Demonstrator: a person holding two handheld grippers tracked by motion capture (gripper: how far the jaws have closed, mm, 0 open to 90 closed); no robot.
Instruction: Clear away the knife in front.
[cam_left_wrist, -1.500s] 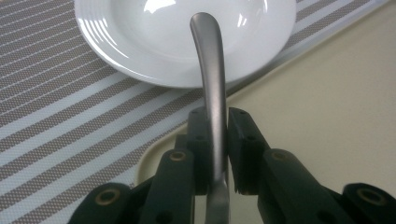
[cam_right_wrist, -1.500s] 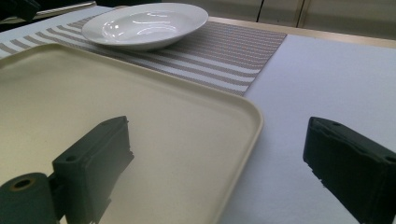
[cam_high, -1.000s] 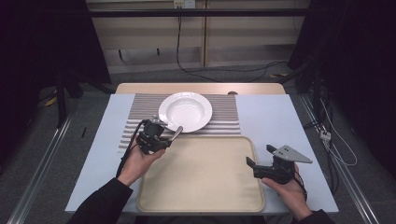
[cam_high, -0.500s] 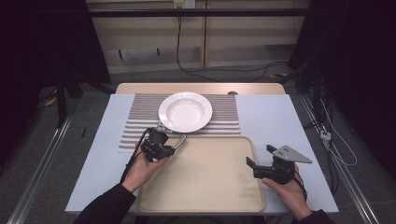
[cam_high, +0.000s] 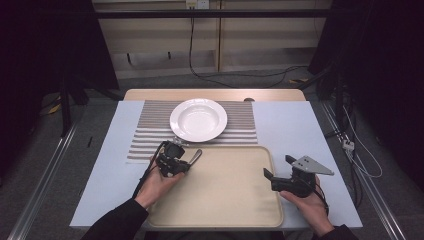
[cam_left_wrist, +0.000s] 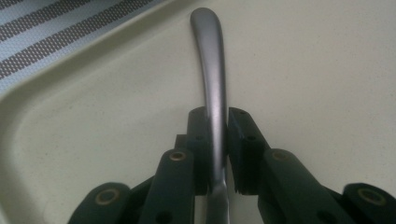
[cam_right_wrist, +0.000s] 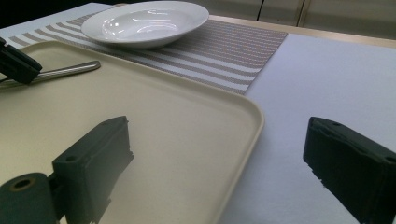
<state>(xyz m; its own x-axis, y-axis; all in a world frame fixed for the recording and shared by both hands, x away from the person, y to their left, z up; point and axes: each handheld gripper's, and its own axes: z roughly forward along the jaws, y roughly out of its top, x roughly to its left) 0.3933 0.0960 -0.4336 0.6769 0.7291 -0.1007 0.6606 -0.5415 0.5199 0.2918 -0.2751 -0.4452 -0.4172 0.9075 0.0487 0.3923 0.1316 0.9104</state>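
My left gripper (cam_high: 186, 161) is shut on the handle of a steel utensil (cam_high: 196, 157), low over the far left corner of the beige tray (cam_high: 230, 200). In the left gripper view its jaws (cam_left_wrist: 217, 126) clamp the handle (cam_left_wrist: 210, 56), which runs forward over the tray (cam_left_wrist: 303, 70); the utensil's working end is hidden behind the jaws. My right gripper (cam_high: 279, 168) rests at the tray's right edge, open and holding nothing. In the right gripper view its jaws (cam_right_wrist: 219, 158) straddle the tray rim (cam_right_wrist: 254, 121), with the handle (cam_right_wrist: 70, 69) farther off.
A white deep plate (cam_high: 198, 119) sits on a striped placemat (cam_high: 150, 135) beyond the tray, seen too as the plate (cam_right_wrist: 144, 23) in the right gripper view. A pale blue table top (cam_high: 295, 125) lies under everything. Cables trail on the floor behind.
My left hand has come down and toward the person with the utensil, from the placemat's edge to the tray's far left corner. The right hand has stayed put.
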